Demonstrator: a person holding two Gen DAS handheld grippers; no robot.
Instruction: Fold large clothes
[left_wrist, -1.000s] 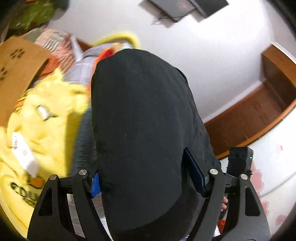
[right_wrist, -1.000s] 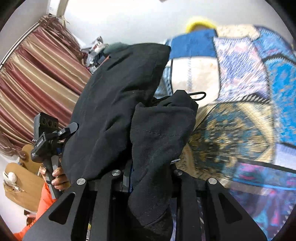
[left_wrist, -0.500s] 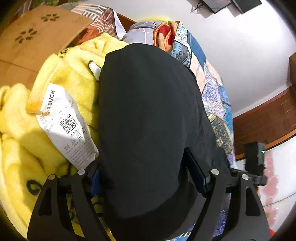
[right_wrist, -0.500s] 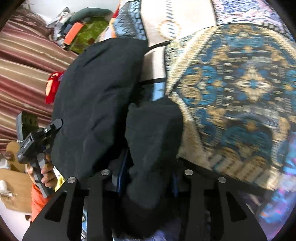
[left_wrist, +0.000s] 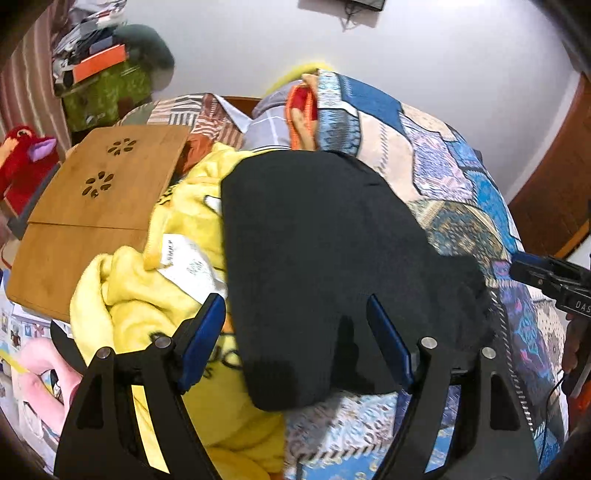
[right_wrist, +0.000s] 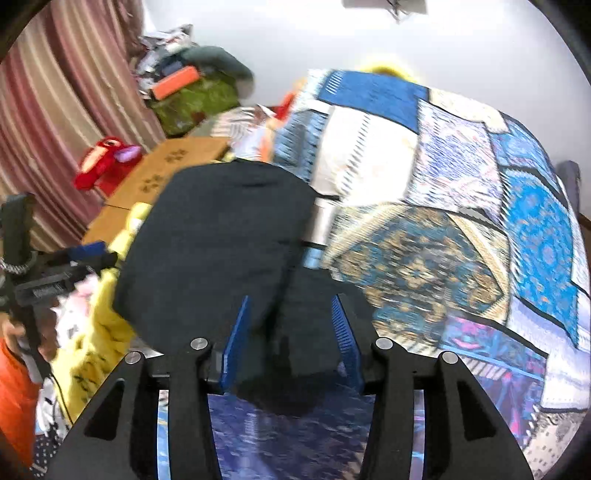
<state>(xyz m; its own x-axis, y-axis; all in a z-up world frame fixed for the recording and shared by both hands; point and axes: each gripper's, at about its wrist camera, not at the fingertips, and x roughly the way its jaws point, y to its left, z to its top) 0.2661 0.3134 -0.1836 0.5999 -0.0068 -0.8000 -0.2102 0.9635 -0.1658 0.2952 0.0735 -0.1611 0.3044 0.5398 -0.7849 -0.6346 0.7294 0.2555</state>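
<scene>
Fingers (left_wrist: 202, 336) of the left gripper (left_wrist: 295, 339) and of the right gripper (right_wrist: 291, 339) are spread wide, nothing gripped. Between them, at frame centre, the black garment (left_wrist: 317, 236) is laid on the quilt (left_wrist: 461, 184). Soft, limp handling is expected; its near hem should be gripped.

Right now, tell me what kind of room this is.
Most likely a bedroom. A bed under a patchwork quilt fills the view, a striped curtain hangs beside it, and a red plush toy sits near a yellow fleece blanket. The black garment lies on the bed.
</scene>
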